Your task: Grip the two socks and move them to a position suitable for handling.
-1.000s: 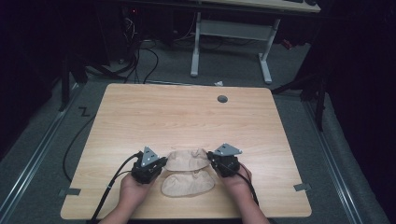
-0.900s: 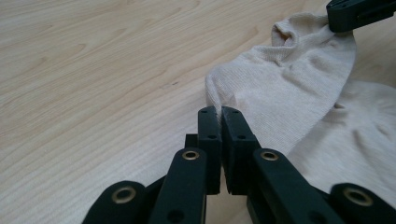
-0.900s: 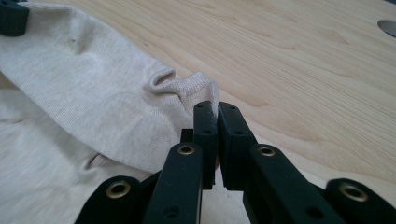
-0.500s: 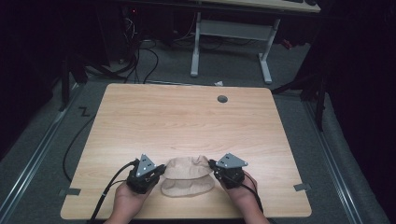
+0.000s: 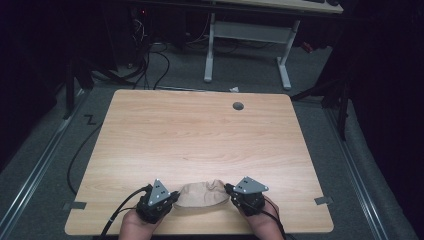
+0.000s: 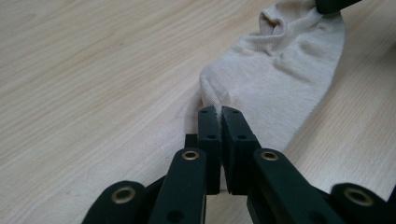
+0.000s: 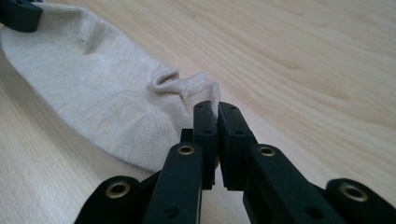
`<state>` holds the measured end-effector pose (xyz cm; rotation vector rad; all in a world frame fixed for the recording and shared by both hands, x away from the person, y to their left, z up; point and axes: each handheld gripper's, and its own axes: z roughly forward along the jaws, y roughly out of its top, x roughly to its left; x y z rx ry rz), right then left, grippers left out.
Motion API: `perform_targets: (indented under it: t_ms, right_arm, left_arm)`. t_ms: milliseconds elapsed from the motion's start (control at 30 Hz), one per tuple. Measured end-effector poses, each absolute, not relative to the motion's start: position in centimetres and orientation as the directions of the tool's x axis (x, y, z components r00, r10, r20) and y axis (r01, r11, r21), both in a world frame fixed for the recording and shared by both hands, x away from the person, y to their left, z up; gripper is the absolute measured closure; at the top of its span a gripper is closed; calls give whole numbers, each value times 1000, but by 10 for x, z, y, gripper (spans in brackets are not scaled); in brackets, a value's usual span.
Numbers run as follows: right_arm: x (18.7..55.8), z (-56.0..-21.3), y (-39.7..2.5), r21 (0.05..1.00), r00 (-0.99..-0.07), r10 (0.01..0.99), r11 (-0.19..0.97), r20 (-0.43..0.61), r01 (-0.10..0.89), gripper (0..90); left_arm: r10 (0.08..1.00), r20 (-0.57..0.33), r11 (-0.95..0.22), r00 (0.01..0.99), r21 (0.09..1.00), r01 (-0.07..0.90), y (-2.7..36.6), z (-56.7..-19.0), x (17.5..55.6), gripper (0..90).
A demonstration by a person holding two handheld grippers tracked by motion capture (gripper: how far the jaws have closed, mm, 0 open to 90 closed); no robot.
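Item under handling: a beige low-cut sock (image 5: pixel 201 196), lying flat on the wooden table (image 5: pixel 200 135) at the lower centre of the high view, close to the near edge.

Left gripper (image 5: pixel 170 199), at the lower left of the high view: jaws closed down to a narrow slit and pinching one end of the sock, with a small peak of knit fabric rising between the tips at centre frame in the left gripper view (image 6: pixel 219 112). Sock (image 6: pixel 275 79) running from there toward the upper right of that frame, where the other gripper's tip is gripping the far end.

Right gripper (image 5: pixel 231 192), at the lower right of the high view: jaws likewise nearly shut and clamping the cuff end, the ribbed opening bunching just above the tips in the right gripper view (image 7: pixel 217 109). Sock (image 7: pixel 88 88) stretching away toward the upper left of that frame.

Step in hand, by judgement: holding the sock by both ends, drawing it out lengthwise along the table; fabric lying mostly smooth, some puckering remaining at the cuff.

Next move, by judgement: either folding end to end or lifting clear. Calling for equal grip at both ends, level travel of both hands, and no slackening of either pinch, each bite taking little fabric.
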<state>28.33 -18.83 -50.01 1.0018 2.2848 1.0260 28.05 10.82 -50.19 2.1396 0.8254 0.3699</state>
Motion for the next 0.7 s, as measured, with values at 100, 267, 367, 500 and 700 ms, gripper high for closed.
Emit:
perform_targets:
  t_ms: [100, 267, 367, 500, 700]
  right_arm:
    - [283, -505, -189, 761, -646, 758, 468, -85, 449, 864]
    - [285, -513, -182, 722, -660, 747, 500, -80, 479, 863]
    - [287, -518, -180, 701, -665, 742, 519, -85, 489, 862]
    - [289, -519, -177, 691, -662, 743, 528, -94, 494, 861]
    - [295, -521, -171, 694, -651, 752, 524, -104, 494, 861]
  left_arm:
    - [668, 5, -497, 744, 748, 441, 106, -508, 281, 865]
    - [676, -1, -521, 737, 706, 480, 106, -519, 288, 861]
    - [675, -8, -520, 738, 705, 483, 107, -522, 290, 855]
    - [673, 14, -529, 740, 708, 468, 108, -523, 293, 847]
    - [706, -27, -471, 708, 729, 497, 109, -525, 303, 839]
